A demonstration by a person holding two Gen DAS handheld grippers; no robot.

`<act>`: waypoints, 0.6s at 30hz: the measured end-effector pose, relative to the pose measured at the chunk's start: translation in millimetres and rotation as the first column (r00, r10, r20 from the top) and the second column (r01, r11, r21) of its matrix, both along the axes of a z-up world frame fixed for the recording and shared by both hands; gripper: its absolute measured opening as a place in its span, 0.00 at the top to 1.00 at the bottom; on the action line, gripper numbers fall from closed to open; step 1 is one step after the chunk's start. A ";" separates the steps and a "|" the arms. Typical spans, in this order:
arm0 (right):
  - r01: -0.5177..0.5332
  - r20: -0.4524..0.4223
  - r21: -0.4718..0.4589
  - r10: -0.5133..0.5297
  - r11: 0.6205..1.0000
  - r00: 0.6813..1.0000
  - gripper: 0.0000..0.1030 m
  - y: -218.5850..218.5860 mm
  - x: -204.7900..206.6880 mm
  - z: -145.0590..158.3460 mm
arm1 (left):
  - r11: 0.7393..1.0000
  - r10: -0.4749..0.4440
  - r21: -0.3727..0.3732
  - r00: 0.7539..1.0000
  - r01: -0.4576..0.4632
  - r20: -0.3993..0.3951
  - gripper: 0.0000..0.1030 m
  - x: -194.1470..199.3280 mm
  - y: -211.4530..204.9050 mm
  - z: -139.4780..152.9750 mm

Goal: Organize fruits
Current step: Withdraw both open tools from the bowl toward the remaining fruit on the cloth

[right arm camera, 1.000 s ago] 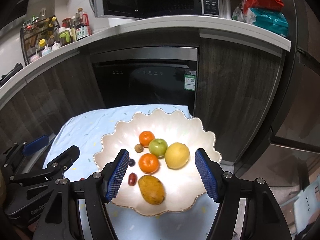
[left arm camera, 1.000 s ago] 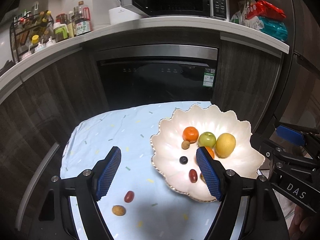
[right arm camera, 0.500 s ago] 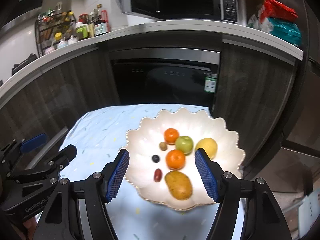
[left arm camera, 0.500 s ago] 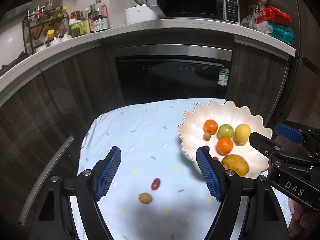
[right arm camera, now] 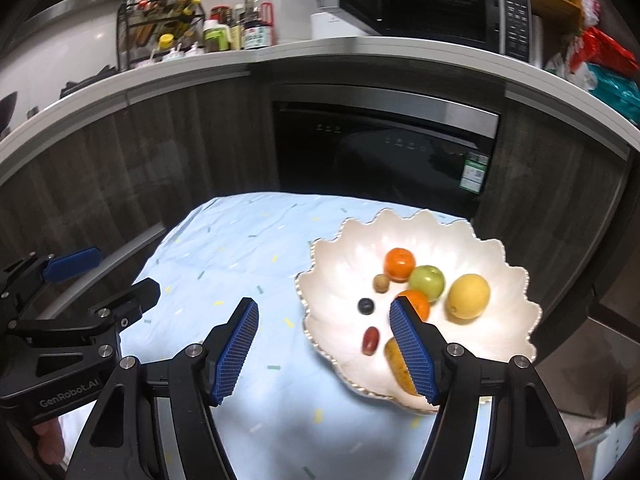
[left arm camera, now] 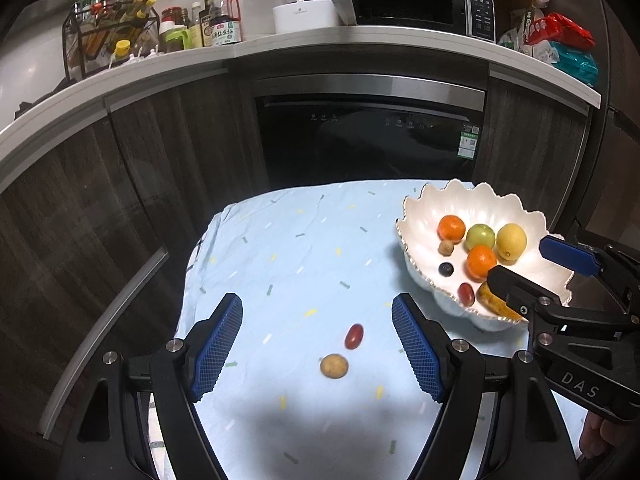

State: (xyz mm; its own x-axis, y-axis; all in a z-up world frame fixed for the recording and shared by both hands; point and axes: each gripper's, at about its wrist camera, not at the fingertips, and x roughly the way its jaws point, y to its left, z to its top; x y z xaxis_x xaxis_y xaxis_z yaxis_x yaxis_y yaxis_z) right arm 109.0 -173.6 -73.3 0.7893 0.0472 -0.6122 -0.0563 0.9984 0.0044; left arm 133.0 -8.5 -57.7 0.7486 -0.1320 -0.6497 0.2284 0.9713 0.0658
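Left wrist view shows two small fruits lying loose on the blue-clothed worktop [left arm camera: 280, 248]: a red grape tomato [left arm camera: 354, 336] and, just beside it and nearer the camera, a round brown fruit [left arm camera: 334, 366]. Both sit ahead of the left gripper [left arm camera: 316, 344], between its two fingers and a little toward the right one. The tomato's long axis runs roughly away from the camera, tilted slightly right, so it lies more or less along the fingers and its narrow width faces the pads. The scalloped white bowl [left arm camera: 424, 208] stands to the right, well apart from these two, and already carries oranges, a green apple, a yellow fruit, a blueberry, another red tomato and a brownish fruit.

The left gripper is plainly the nearer one; its fingers are spread wide and hold nothing, touching neither fruit. In the right wrist view the right gripper [right arm camera: 324, 344] hangs at the bowl's near-left rim, fingers likewise spread and empty. My judgement is that the next move is a lowering of the left gripper over one loose fruit.
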 end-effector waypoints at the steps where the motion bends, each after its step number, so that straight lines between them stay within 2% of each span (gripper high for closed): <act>1: -0.010 0.000 -0.002 0.010 1.000 1.000 0.33 2.4 0.0 -2.0 | 1.000 -0.002 0.001 1.000 0.002 -0.001 0.26 -0.9 1.6 -2.0; 6: -0.074 0.000 -0.018 0.074 0.997 0.997 0.33 16.7 -0.4 -13.6 | 1.000 -0.010 0.007 1.000 0.010 -0.017 0.26 -4.0 10.3 -14.0; 10: -0.118 -0.006 -0.032 0.118 0.992 0.993 0.33 25.1 0.4 -22.2 | 1.000 -0.013 0.010 0.999 0.013 -0.031 0.32 -5.0 14.0 -23.6; 18: -0.229 -0.028 -0.062 0.227 0.972 0.973 0.33 35.5 7.8 -38.7 | 0.999 -0.044 0.000 0.997 0.044 -0.061 0.33 -8.5 20.1 -42.0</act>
